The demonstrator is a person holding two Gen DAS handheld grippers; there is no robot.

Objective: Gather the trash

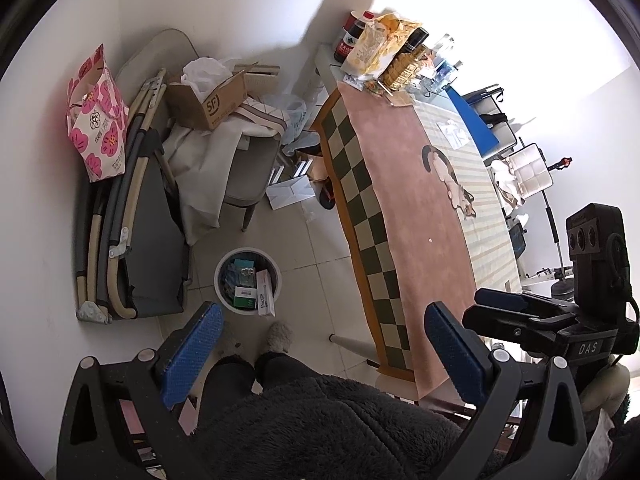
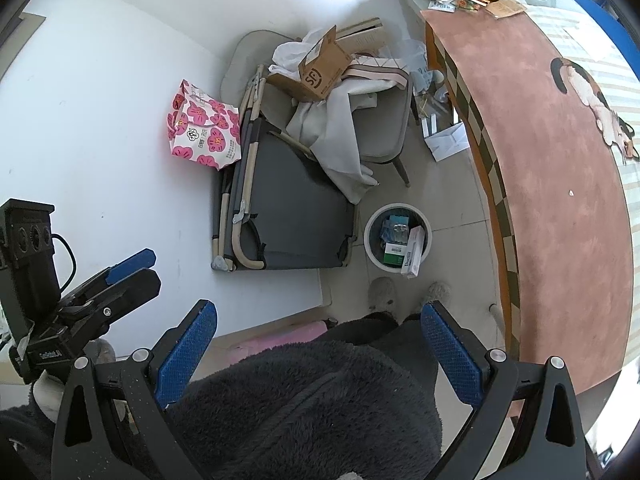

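A white round trash bin [image 1: 218,280] [image 2: 368,236] stands on the tiled floor beside the table and holds several small boxes, one pink-and-white and one green. My left gripper [image 1: 326,354] hangs open high above the floor, with nothing between its blue pads. My right gripper [image 2: 320,356] is also open and empty, at about the same height over the person's dark fleece. A tiny white scrap [image 1: 430,241] [image 2: 571,192] lies on the pink tablecloth.
The long table [image 1: 400,200] [image 2: 560,240] carries bottles and snack bags at its far end. A folded cot [image 1: 152,240], a chair piled with cloth and a cardboard box [image 1: 208,100], and a pink flowered bag [image 1: 98,120] crowd the wall. The person's slippers [image 2: 382,294] are next to the bin.
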